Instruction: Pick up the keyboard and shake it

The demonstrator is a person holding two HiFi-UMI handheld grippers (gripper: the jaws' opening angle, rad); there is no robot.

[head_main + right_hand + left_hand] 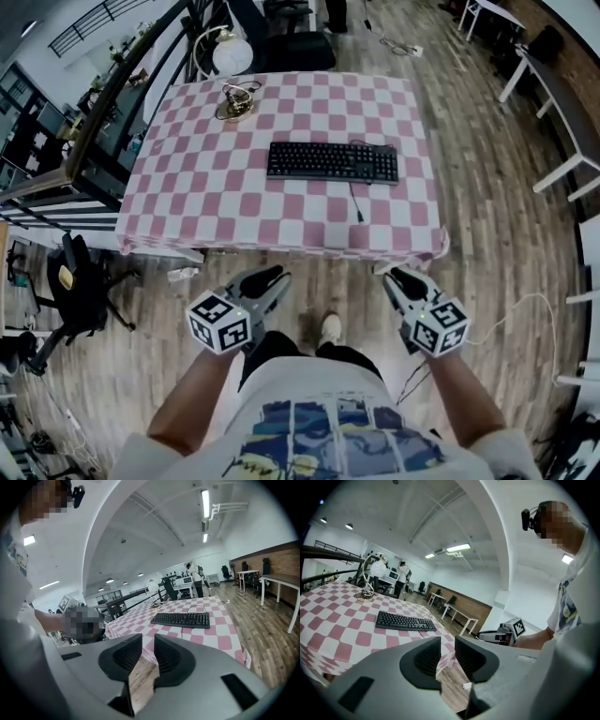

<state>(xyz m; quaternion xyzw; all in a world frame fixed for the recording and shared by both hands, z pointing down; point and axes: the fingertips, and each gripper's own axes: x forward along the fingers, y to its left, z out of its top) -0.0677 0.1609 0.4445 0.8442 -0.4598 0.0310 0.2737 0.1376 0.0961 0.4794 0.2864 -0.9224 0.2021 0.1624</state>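
A black keyboard (333, 161) lies flat on the pink-and-white checked table (187, 216), right of its middle, its cable (354, 202) trailing toward the near edge. It also shows in the left gripper view as keyboard (405, 621) and in the right gripper view as keyboard (180, 619). Both grippers hover over the wooden floor, short of the table's near edge. My left gripper (279, 275) (447, 641) stands open by a narrow gap, nothing between its jaws. My right gripper (389, 274) (148, 639) is likewise open and empty.
A gold-coloured object with coiled wire (234, 101) sits at the table's far left, a white round lamp (232, 54) behind it. A black office chair (80, 281) stands left of the table by a dark railing (112, 94). White desks (562, 103) line the right side.
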